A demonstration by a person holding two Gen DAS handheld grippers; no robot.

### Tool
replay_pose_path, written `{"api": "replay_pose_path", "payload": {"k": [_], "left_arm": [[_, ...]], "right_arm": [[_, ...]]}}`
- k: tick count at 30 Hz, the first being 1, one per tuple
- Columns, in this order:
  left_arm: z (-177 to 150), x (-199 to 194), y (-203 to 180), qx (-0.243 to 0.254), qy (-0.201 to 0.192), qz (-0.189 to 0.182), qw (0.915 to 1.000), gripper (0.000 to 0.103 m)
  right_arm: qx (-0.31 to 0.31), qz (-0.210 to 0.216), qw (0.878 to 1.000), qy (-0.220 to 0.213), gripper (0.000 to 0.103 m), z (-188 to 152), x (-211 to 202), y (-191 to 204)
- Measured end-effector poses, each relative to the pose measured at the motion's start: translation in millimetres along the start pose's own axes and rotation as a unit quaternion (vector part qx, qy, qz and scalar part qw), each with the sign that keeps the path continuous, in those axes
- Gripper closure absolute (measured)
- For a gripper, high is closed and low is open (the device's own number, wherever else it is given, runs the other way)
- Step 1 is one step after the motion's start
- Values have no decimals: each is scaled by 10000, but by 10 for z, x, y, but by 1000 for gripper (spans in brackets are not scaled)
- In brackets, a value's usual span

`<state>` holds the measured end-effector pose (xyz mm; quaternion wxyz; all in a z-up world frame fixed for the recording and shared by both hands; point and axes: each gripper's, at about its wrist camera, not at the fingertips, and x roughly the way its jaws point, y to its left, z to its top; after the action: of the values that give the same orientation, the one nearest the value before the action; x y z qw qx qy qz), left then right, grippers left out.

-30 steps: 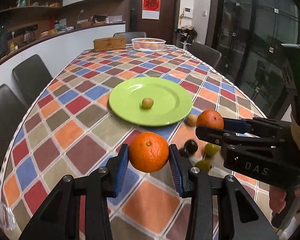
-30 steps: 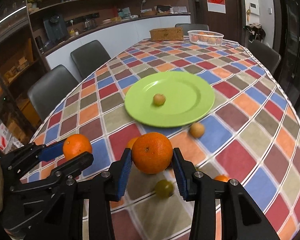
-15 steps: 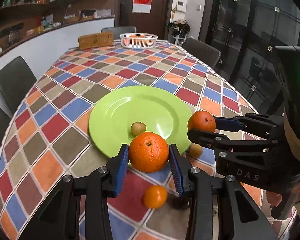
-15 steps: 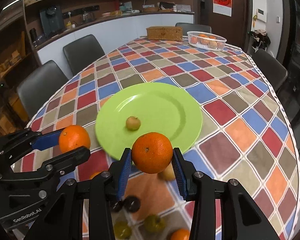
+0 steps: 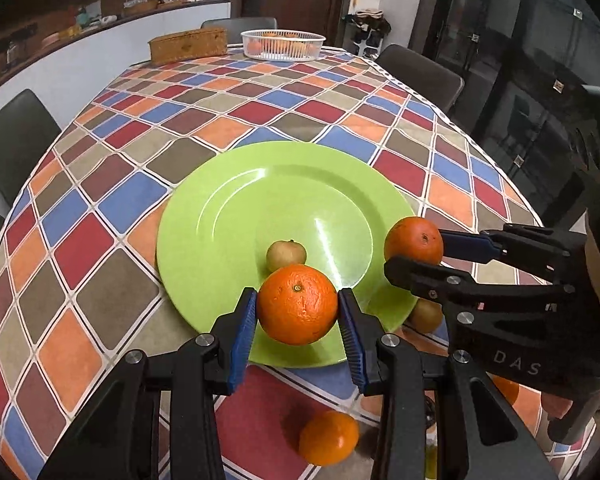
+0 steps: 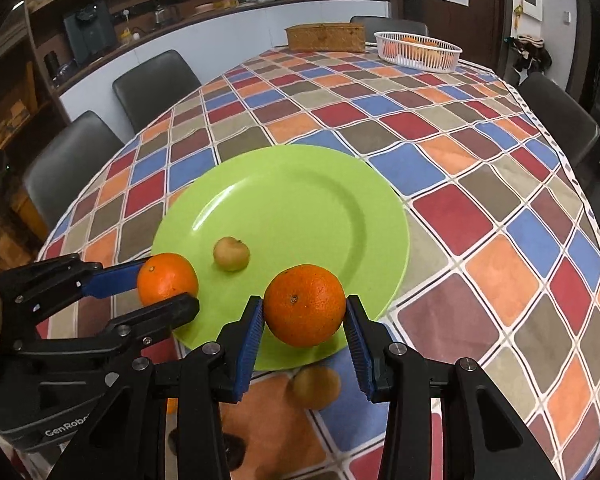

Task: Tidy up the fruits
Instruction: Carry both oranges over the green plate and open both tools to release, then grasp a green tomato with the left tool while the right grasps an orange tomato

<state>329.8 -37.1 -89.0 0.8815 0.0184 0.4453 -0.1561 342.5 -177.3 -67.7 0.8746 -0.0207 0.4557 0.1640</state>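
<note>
My left camera rides behind my left claw (image 5: 298, 312), tilted steeply down and close over the near rim of the round lime-green plate (image 5: 220, 216). My right camera sits likewise behind my right claw (image 6: 304, 314), near that same rim. Both face the far end of the checked table, where the white mesh basket (image 5: 283, 45) stands beyond the plate. Both views share the plate, and each catches the other claw at its side edge.
</note>
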Motion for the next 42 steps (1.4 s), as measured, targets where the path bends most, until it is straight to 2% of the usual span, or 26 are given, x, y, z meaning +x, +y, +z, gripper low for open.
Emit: {"api": "replay_pose_path", "payload": {"k": [2,3,5,14,21,33,38,42], "left_arm": [[1,-51,0,25,-99,86,9999,50],[-2,-91,0,43,-170,155,9997,48],[-8,-181,0,96,-269,288,9992,48],[-143,-744,-89,141,-639,554,9963,46],[-300,-1134,-296,230,-891,725,9931,45],[-697,-1473,-692,420,-1161,625,9904,35],[-841,-1428,-839,438,-1065,536,9919,34],[-962,-1299,-930,446,-844,392,9947,34]], "right_arm": [[20,37,10000,-14,60,8,-5,-6],[25,2,10000,-32,54,12,-19,-9],[22,-112,9999,-127,49,13,-65,-16],[-142,-442,9975,-525,49,-171,-540,60],[-279,-479,9948,-859,49,-345,-977,157],[-256,-532,9930,-1023,49,-817,-1440,135],[-259,-592,9927,-1016,49,-1013,-1507,78],[-260,-559,9935,-957,49,-1171,-1513,19]]}}
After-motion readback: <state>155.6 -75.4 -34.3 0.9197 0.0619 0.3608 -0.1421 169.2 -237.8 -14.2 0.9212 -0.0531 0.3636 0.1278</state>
